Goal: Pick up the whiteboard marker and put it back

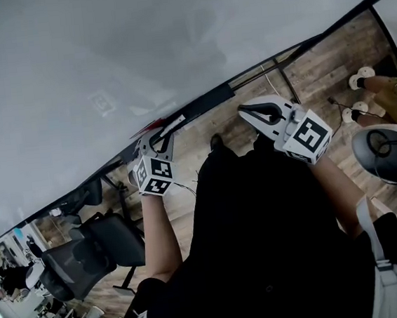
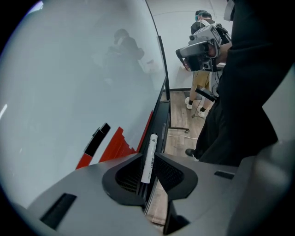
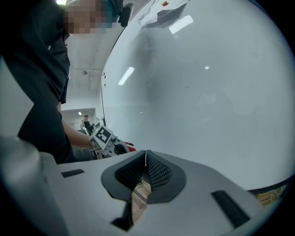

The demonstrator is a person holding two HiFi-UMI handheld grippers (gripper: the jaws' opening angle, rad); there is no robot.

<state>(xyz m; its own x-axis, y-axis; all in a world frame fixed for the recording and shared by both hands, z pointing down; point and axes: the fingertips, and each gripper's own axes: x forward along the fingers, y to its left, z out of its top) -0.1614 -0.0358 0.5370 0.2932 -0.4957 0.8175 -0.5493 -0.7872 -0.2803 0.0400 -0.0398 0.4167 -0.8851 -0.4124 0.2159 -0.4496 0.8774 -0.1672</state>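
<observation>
While the whiteboard marker is apparently lying along the dark tray rail at the foot of the whiteboard, it is being straddled by the left gripper, jaws spread wide, nothing clamped. Right gripper, further right, is being kept closed, empty. Risk judged: marker being snagged by a pad during withdrawal, being rolled off the narrow rail onto the wooden floor.
</observation>
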